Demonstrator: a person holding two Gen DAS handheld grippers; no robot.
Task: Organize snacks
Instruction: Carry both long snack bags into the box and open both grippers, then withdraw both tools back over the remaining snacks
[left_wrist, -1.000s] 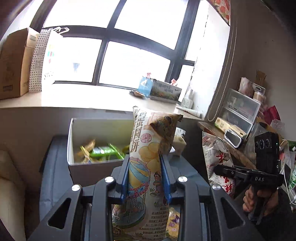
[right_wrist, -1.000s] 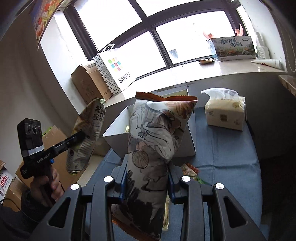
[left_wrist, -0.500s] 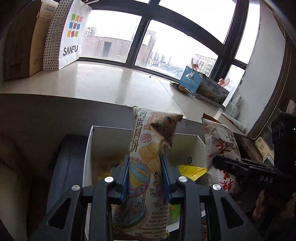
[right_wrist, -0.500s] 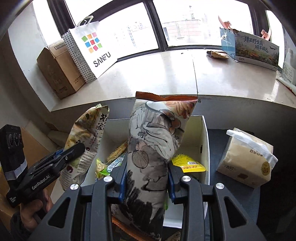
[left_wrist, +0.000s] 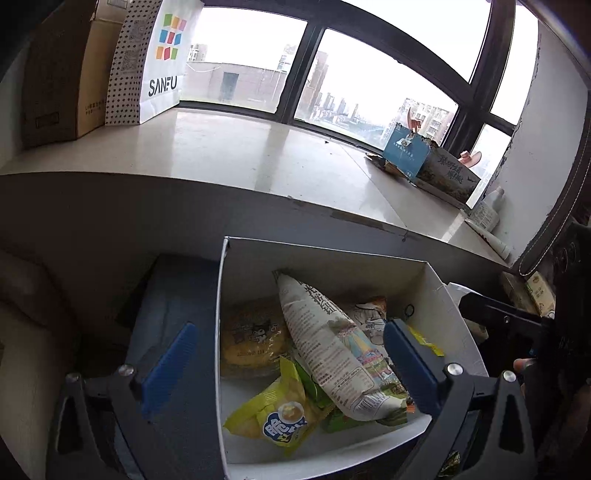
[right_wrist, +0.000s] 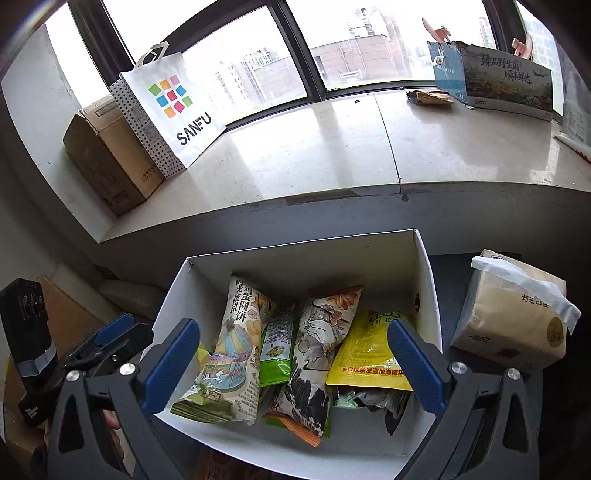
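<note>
A white cardboard box holds several snack bags. The tall biscuit bag with a carousel print lies inside it. Beside it lies the ink-drawing bag, with a yellow bag and green packets around. My left gripper is open and empty above the box's front left. My right gripper is open and empty above the box's front. The left gripper also shows in the right wrist view.
The box stands on a blue-grey surface below a wide window sill. A tissue pack sits to the right of the box. A SANFU paper bag, a brown carton and a printed box stand on the sill.
Both grippers moved forward over the box, opened and let go of their bags. The carousel bag and the ink-drawing bag now lie in the box.
</note>
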